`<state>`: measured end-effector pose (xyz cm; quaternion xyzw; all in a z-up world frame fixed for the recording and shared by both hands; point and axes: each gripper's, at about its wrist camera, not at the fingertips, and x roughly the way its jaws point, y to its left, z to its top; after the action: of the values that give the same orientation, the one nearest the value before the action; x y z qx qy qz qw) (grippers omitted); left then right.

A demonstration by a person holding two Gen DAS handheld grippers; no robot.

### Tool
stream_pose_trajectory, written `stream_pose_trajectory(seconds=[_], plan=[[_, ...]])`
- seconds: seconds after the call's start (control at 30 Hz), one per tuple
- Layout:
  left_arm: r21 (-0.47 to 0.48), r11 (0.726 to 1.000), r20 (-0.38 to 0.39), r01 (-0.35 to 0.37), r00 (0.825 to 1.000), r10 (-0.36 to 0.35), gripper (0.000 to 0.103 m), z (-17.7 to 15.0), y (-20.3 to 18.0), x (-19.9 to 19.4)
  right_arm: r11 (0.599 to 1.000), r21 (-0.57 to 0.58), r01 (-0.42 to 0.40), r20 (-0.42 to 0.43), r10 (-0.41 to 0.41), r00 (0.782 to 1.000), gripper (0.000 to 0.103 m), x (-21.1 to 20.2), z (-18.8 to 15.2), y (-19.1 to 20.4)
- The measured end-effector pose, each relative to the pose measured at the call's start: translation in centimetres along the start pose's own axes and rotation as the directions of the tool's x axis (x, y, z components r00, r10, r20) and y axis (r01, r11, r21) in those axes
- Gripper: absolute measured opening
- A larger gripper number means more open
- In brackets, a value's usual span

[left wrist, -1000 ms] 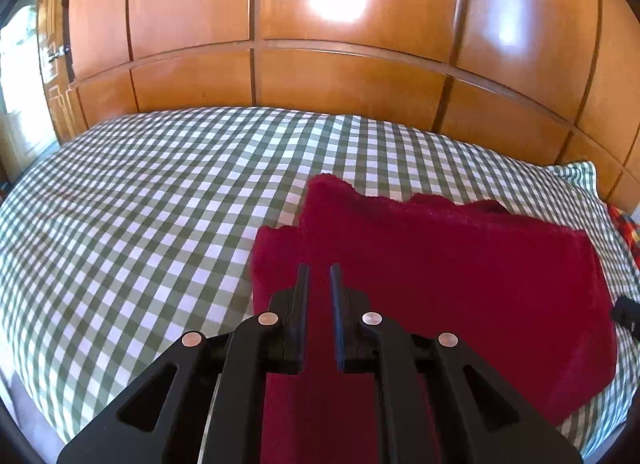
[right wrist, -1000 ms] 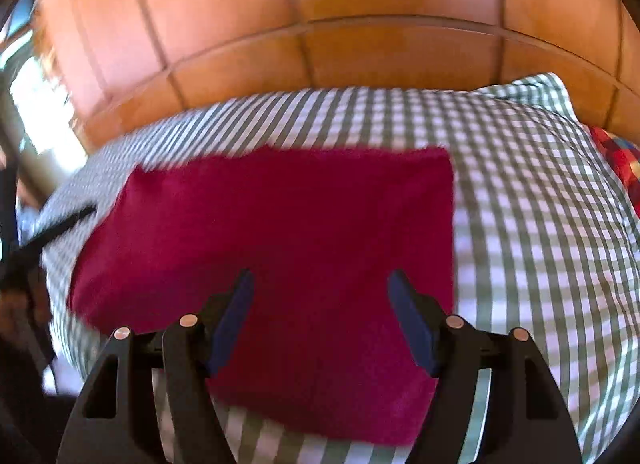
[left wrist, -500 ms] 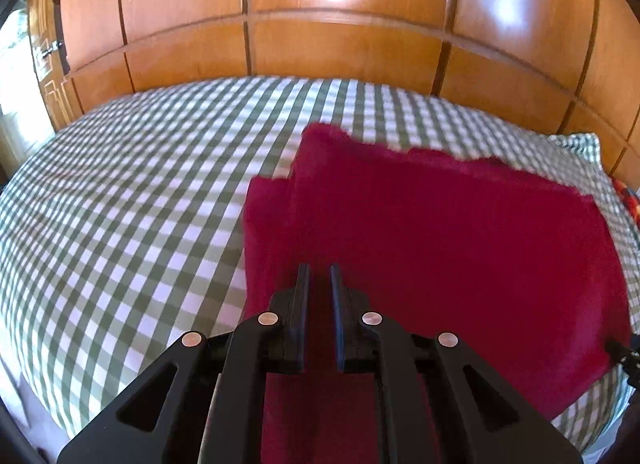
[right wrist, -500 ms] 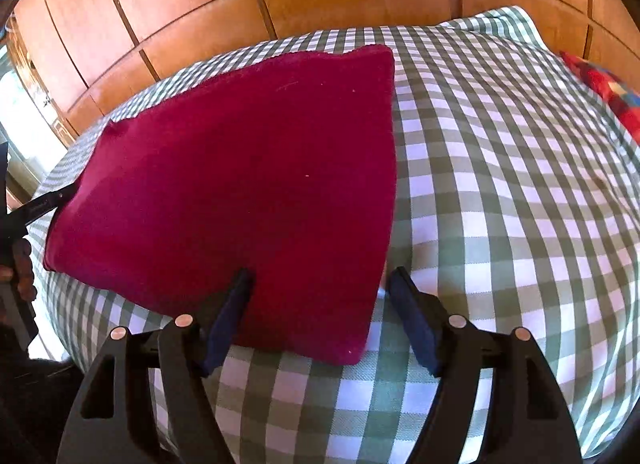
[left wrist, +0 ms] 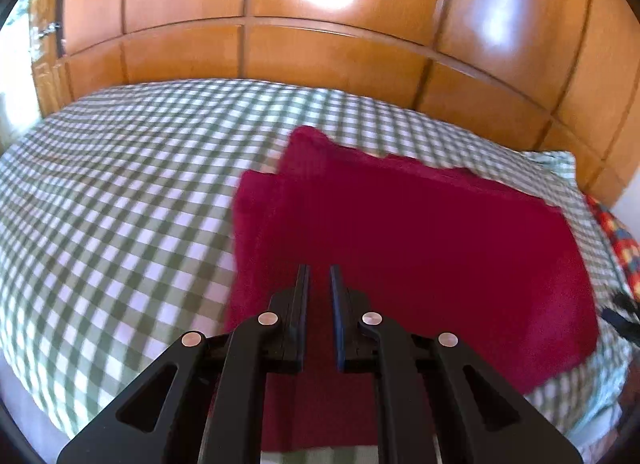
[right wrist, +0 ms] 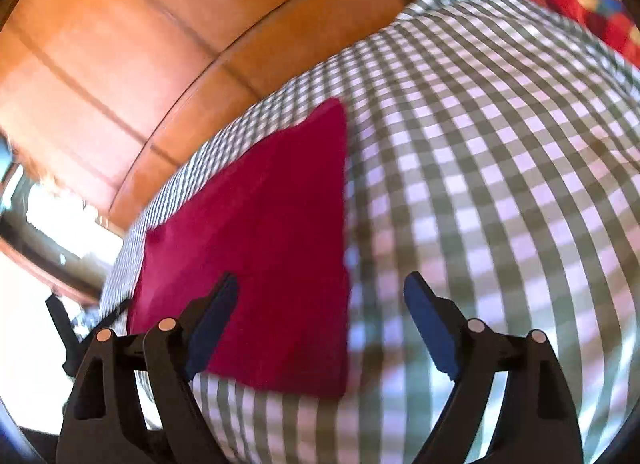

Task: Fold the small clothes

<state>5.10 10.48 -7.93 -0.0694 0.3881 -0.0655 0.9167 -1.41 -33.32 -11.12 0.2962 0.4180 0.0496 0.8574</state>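
Swung my right gripper (right wrist: 320, 324) out to the red cloth's (left wrist: 420, 248) right edge, jaws opening and empty, left gripper (left wrist: 319, 288) nearly clenched, holding nothing, over the cloth lying folded near the bed's (left wrist: 120, 199) front edge, so next fold's coming.

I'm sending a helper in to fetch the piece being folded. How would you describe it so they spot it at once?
Look at the bed with the green-and-white checked sheet below the wooden wall panels. On it lies a dark red cloth, folded flat. It is the only plain, one-colour piece there; the other red fabric at the bed's edge is multicoloured.
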Motion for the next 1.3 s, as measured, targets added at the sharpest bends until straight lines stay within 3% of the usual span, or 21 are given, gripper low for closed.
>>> stream_pose_trajectory(seconds=[0.1, 0.2, 0.23, 0.3, 0.4, 0.47, 0.57, 0.67, 0.8, 0.93, 0.97, 1.07, 1.13, 1.2, 1.3], plan=[[0.014, 0.998, -0.006, 0.053, 0.999, -0.053, 0.009, -0.4, -0.3, -0.3, 0.998, 0.061, -0.031, -0.041, 0.033, 0.999, 0.079, 2.8, 1.7, -1.3], [0.021, 0.994, -0.022, 0.108, 0.994, -0.107, 0.009, -0.6, -0.4, -0.2, 0.998, 0.051, -0.043, -0.061, 0.046, 0.997, 0.07, 4.6, 2.5, -1.0], [0.025, 0.993, -0.031, 0.112, 0.993, -0.111, 0.009, -0.7, -0.4, -0.1, 0.996, 0.055, -0.074, -0.076, 0.079, 0.994, 0.061, 5.2, 2.6, -0.7], [0.028, 0.994, -0.048, 0.107, 0.993, -0.106, 0.009, -0.7, -0.3, 0.4, 0.978, 0.063, -0.198, -0.14, 0.205, 0.969, 0.057, 6.4, 2.5, 0.2], [0.021, 0.993, -0.06, 0.112, 0.992, -0.111, 0.009, -0.6, 0.1, 0.9, 0.985, 0.011, -0.17, -0.162, 0.169, 0.972, 0.059, 7.6, 2.2, 1.5], [0.02, 0.993, -0.092, 0.117, 0.989, -0.115, 0.008, -0.6, 0.4, 1.7, 0.983, 0.039, -0.182, -0.157, 0.186, 0.97, 0.057, 7.6, 2.3, 1.3], [0.01, 0.993, -0.098, 0.122, 0.988, -0.12, 0.009, -0.7, 0.5, 2.2, 0.98, 0.053, -0.192, -0.165, 0.199, 0.966, 0.03, 7.3, 2.2, 1.0], [0.013, 0.991, -0.094, 0.131, 0.987, -0.129, 0.009, -0.5, 0.5, 2.1, 0.979, 0.023, -0.205, -0.15, 0.206, 0.967, 0.026, 5.1, 2.6, 1.6], [-0.033, 0.982, -0.092, 0.185, 0.978, -0.187, 0.009, -0.3, 1.6, 1.3, 0.967, -0.031, -0.254, -0.143, 0.247, 0.958, 0.025, 3.4, 3.4, 5.5], [-0.168, 0.934, -0.081, 0.314, 0.94, -0.331, 0.009, 0.0, 4.2, 0.6, 0.956, -0.088, -0.28, -0.159, 0.264, 0.951, 0.024, 2.3, 4.1, 9.9], [-0.185, 0.928, -0.068, 0.324, 0.938, -0.341, 0.009, 0.1, 4.8, 0.3, 0.953, -0.101, -0.287, -0.163, 0.269, 0.949, 0.023, 2.1, 4.3, 11.2], [-0.18, 0.922, -0.05, 0.343, 0.933, -0.356, 0.009, 0.1, 5.9, -0.4, 0.941, -0.148, -0.306, -0.186, 0.277, 0.943, 0.022, 1.8, 4.8, 15.5], [-0.16, 0.909, -0.092, 0.384, 0.911, -0.401, 0.009, -0.1, 6.0, -0.1, 0.933, -0.183, -0.31, -0.207, 0.271, 0.94, 0.021, 2.2, 4.9, 18.6], [-0.135, 0.919, -0.112, 0.371, 0.915, -0.386, 0.009, -0.3, 5.9, 0.3, 0.922, -0.22, -0.318, -0.233, 0.267, 0.935, 0.02, 3.0, 4.8, 22.2], [-0.128, 0.914, -0.13, 0.385, 0.907, -0.401, 0.009, -0.6, 5.8, 1.0, 0.908, -0.272, -0.317, -0.278, 0.241, 0.93, 0.019, 4.9, 4.1, 26.9]])
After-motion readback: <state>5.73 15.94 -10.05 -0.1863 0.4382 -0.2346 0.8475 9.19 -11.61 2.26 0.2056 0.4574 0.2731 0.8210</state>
